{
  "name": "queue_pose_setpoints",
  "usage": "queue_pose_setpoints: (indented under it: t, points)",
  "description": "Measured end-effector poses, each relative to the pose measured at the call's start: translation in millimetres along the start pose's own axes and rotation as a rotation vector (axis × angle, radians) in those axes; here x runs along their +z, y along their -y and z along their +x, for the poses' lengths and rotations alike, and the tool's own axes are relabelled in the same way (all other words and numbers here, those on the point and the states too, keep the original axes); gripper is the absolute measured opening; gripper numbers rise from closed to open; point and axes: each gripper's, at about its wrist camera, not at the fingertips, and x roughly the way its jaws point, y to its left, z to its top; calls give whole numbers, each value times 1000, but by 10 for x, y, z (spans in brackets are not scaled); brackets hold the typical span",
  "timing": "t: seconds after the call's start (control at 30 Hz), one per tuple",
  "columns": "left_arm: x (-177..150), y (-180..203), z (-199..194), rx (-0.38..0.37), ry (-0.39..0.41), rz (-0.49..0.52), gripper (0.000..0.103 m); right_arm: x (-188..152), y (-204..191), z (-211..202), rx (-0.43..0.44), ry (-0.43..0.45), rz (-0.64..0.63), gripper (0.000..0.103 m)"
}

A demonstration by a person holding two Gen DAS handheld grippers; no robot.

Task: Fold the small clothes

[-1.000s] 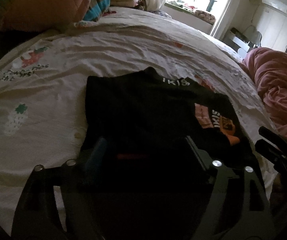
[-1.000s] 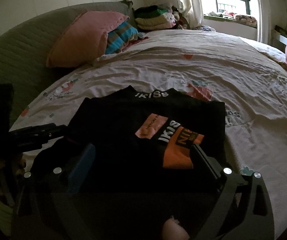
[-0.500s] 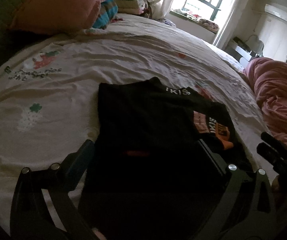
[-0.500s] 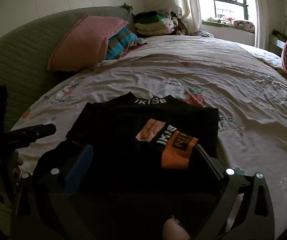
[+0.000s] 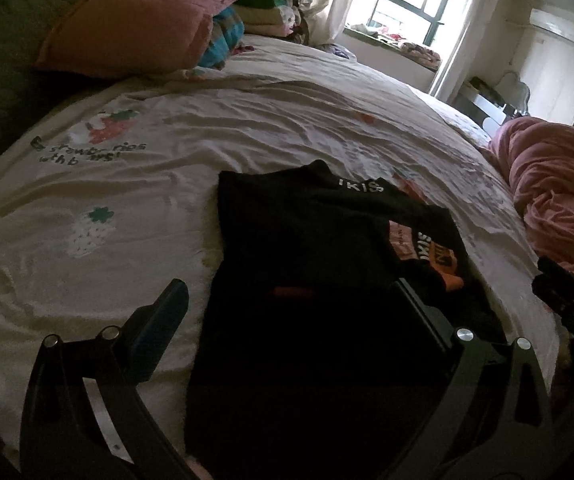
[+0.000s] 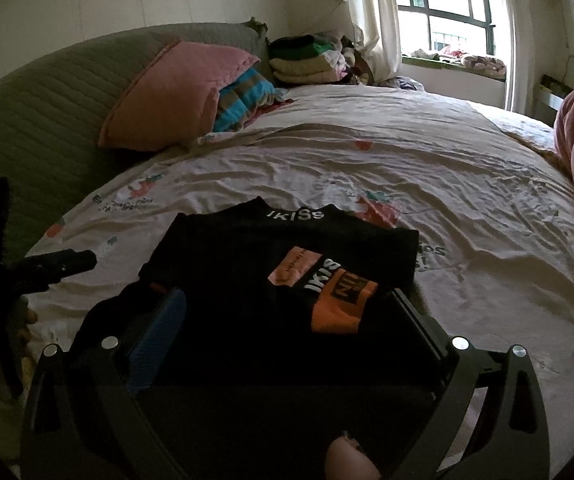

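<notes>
We have the black folded shirt with orange-and-pink print lying flat on the cream strawberry-print bed sheet, just ahead of both tools. Left tool jaws just opened wide, gripping nothing. Right tool also spread open above the shirt's near edge.

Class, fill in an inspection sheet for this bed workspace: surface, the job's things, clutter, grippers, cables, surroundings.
Surface: wrinkled cream bedsheet with strawberry prints.
Job's things: black shirt with orange patch, lying folded on the sheet.
Clutter: pink pillow, striped cloth, stack of folded clothes, pink blanket at the bed's edge.
Grippers: left gripper open, jaws just opened, over the shirt's near edge, holding nothing; right gripper open above the shirt.
Cables: nothing seen.
Surroundings: green quilted headboard, window with curtains.
</notes>
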Motion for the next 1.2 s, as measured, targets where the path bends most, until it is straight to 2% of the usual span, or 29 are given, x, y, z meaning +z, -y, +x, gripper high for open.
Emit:
queue_pose_setpoints:
  t: [0.63,0.9,1.2]
  points:
    - [-370,-329,-323,92,-36,-16,93,-350,134,-272,-43,-41,3,98]
    - [-583,-415,-427,110,-65,-25,93,-476,139,-326,-38,-59,-2,98]
    - [-808,-450,-495,94,-104,-35,93,-608,109,-358,-28,-87,-23,98]
